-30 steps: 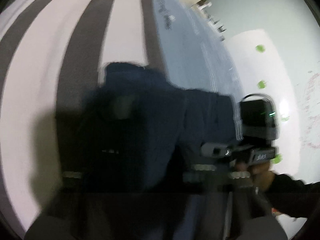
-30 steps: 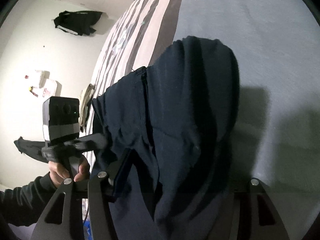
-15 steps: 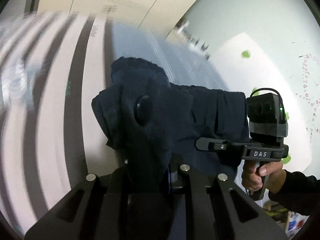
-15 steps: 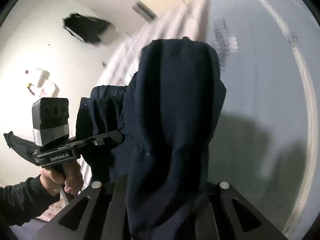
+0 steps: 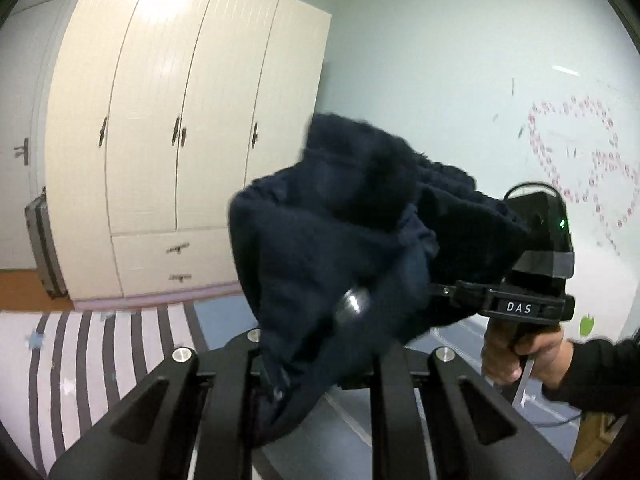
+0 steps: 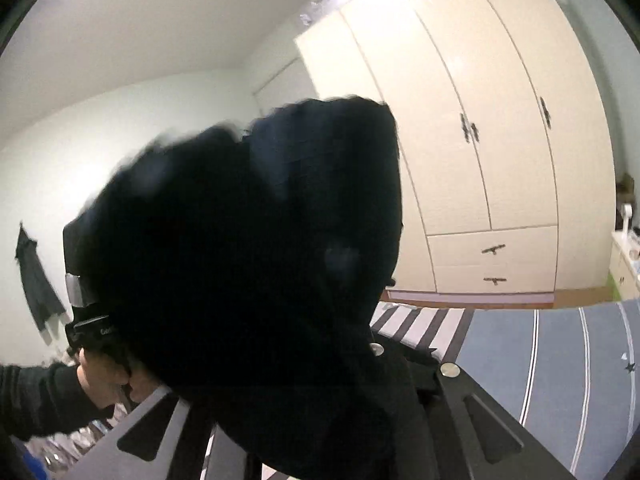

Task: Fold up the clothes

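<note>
Dark garment [image 5: 340, 240] held in the air between both grippers, above the striped bed [image 5: 80, 344]. Left gripper [image 5: 312, 364] clamped on garment; right gripper [image 6: 320, 380] likewise. Wardrobe [image 5: 180, 120] behind.

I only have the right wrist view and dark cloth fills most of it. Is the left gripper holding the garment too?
Observer: Yes. In the left wrist view the dark navy garment runs down between the fingers of the left gripper, which is shut on it.
Operator: Where is my right gripper relative to that?
Observer: The right gripper is to the right of the left one, its front end buried in the same cloth.
Operator: Is the cloth touching the bed?
Observer: No. It hangs in the air above the striped bedspread, in front of the cream wardrobe.
</note>
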A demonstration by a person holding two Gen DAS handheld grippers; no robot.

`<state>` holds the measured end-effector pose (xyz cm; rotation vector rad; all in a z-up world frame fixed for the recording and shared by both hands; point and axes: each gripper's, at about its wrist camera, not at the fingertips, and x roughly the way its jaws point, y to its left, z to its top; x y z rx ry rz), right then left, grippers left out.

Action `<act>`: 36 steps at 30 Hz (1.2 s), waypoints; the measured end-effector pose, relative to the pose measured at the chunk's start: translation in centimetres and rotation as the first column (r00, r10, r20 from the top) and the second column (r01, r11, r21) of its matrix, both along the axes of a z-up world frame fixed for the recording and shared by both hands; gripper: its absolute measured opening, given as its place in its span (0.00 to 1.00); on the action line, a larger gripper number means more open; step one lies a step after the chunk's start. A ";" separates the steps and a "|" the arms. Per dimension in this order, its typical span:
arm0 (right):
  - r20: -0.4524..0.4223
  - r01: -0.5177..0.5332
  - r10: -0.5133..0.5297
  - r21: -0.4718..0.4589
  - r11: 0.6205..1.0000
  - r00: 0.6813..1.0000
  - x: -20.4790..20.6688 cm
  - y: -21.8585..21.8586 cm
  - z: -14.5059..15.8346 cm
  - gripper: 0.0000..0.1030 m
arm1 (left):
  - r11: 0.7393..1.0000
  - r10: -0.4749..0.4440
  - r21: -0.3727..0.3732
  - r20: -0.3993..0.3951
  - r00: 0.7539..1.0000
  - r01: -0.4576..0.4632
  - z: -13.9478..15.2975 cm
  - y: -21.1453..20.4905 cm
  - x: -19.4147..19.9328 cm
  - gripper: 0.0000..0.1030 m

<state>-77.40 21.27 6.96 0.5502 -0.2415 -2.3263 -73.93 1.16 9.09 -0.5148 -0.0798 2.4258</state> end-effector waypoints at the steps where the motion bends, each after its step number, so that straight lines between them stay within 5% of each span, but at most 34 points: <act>1: -0.015 -0.004 0.005 0.014 1.000 1.000 1.2 -0.1 0.2 0.10 | 1.000 0.005 -0.001 0.035 0.999 -0.005 -2.5 0.0 1.6 0.11; 3: 0.004 -0.013 0.013 0.043 0.999 1.000 3.9 -0.4 -1.9 0.10 | 1.000 0.020 -0.002 0.116 0.993 -0.020 -7.9 -0.1 4.9 0.11; 7: 0.159 -0.025 0.009 0.096 0.995 0.987 11.3 -1.2 -13.7 0.10 | 0.996 0.091 -0.011 0.280 0.956 -0.092 -21.2 -0.1 14.9 0.11; 10: 0.295 -0.025 -0.009 0.111 0.993 0.955 19.5 -1.6 -23.2 0.10 | 0.991 0.134 -0.030 0.382 0.914 -0.132 -27.9 0.0 23.5 0.11; 14: 0.470 -0.035 -0.014 0.096 0.995 0.882 30.4 -1.5 -30.4 0.10 | 0.988 0.154 -0.056 0.517 0.842 -0.146 -31.8 -1.7 36.4 0.11; 19: 0.659 -0.074 0.007 0.074 0.994 0.752 42.7 1.6 -33.6 0.10 | 0.989 0.149 -0.091 0.660 0.736 -0.119 -33.2 -3.3 48.1 0.11; 21: 0.708 -0.089 0.007 0.079 0.993 0.707 45.4 1.8 -34.2 0.10 | 0.989 0.148 -0.093 0.673 0.724 -0.116 -33.5 -3.2 49.4 0.11; 23: 0.708 -0.108 0.005 0.102 0.989 0.707 46.0 2.6 -34.0 0.10 | 0.989 0.148 -0.096 0.662 0.735 -0.113 -33.5 -3.2 49.0 0.11; 28: 0.613 -0.111 0.000 0.144 0.983 0.790 40.9 2.8 -31.7 0.10 | 0.986 0.168 -0.097 0.555 0.815 -0.137 -31.2 -3.3 42.5 0.11; 32: 0.491 -0.079 -0.043 0.225 0.971 0.870 35.2 2.2 -29.9 0.11 | 0.979 0.204 -0.125 0.484 0.851 -0.164 -31.2 -3.7 36.3 0.11; 36: 0.453 -0.004 -0.132 0.287 0.958 0.882 30.5 -6.4 -31.5 0.11 | 0.970 0.244 -0.142 0.511 0.824 -0.199 -33.7 -3.8 29.2 0.11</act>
